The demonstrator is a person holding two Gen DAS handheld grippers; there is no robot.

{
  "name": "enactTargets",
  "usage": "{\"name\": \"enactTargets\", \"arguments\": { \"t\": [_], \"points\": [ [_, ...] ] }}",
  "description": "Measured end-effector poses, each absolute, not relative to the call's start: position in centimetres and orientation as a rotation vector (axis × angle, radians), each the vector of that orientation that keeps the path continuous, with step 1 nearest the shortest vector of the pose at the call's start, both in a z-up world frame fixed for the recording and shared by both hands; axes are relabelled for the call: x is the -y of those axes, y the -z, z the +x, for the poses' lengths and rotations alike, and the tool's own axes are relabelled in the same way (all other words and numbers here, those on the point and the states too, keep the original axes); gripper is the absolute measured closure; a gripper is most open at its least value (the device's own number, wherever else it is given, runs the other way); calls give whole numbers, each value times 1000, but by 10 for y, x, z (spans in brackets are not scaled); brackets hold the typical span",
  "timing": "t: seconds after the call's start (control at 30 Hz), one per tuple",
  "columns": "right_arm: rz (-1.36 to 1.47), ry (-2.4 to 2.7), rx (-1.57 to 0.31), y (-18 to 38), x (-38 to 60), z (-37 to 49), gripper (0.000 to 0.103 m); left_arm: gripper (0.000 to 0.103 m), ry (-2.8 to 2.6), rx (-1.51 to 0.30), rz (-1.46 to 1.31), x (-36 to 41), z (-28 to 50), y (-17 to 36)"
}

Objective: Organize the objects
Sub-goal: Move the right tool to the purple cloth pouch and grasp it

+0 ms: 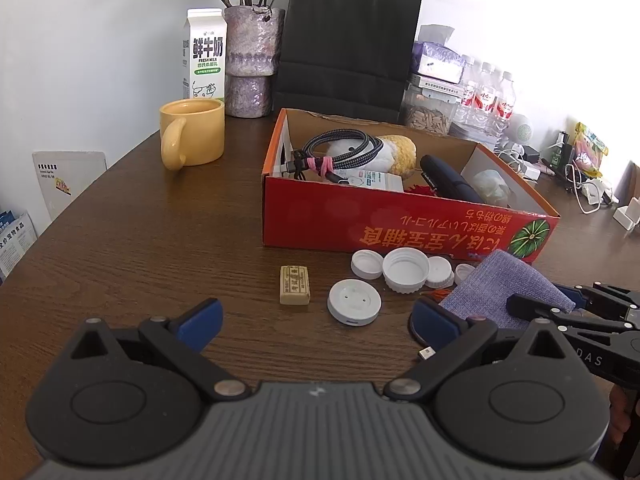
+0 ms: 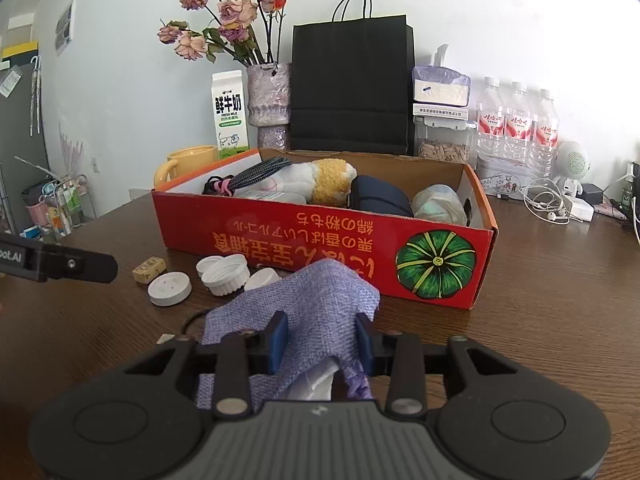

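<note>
In front of the left gripper (image 1: 316, 322), the dark wooden table (image 1: 140, 240) held a beige rectangular block (image 1: 295, 290), a round white plastic disc (image 1: 354, 302) and white plastic bottle caps (image 1: 404, 270), and its blue pads stood wide apart on nothing. In the right wrist view, the right gripper (image 2: 322, 338) was clamped on a lilac woven fabric pouch (image 2: 312, 312) lying just before the red cardboard box (image 2: 320, 244). A good lift would likely raise the pouch above the box wall before carrying it inward, with the grip held firm so the soft cloth could not slip.
</note>
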State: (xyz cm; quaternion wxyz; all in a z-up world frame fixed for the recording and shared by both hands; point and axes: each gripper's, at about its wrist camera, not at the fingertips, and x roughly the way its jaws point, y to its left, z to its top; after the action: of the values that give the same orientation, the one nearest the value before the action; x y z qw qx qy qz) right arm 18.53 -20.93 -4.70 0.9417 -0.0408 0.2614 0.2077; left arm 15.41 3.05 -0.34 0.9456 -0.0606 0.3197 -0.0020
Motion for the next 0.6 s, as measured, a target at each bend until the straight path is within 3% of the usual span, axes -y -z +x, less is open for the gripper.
{"name": "enactTargets", "arguments": {
  "t": [0.1, 0.17, 0.33, 0.5, 0.6],
  "points": [
    [-113, -452, -556, 49, 205, 187, 48, 0, 5, -654, -126, -31, 152, 5],
    [-134, -475, -577, 51, 201, 188, 27, 0, 5, -656, -128, -31, 151, 5],
    [-170, -517, -596, 51, 193, 189, 10, 0, 3, -662, -132, -33, 151, 7],
    [-217, -517, -622, 55, 181, 196, 8, 0, 7, -666, -137, -34, 151, 8],
    [-234, -512, -610, 55, 181, 194, 14, 0, 3, -670, -139, -34, 150, 9]
  ]
}}
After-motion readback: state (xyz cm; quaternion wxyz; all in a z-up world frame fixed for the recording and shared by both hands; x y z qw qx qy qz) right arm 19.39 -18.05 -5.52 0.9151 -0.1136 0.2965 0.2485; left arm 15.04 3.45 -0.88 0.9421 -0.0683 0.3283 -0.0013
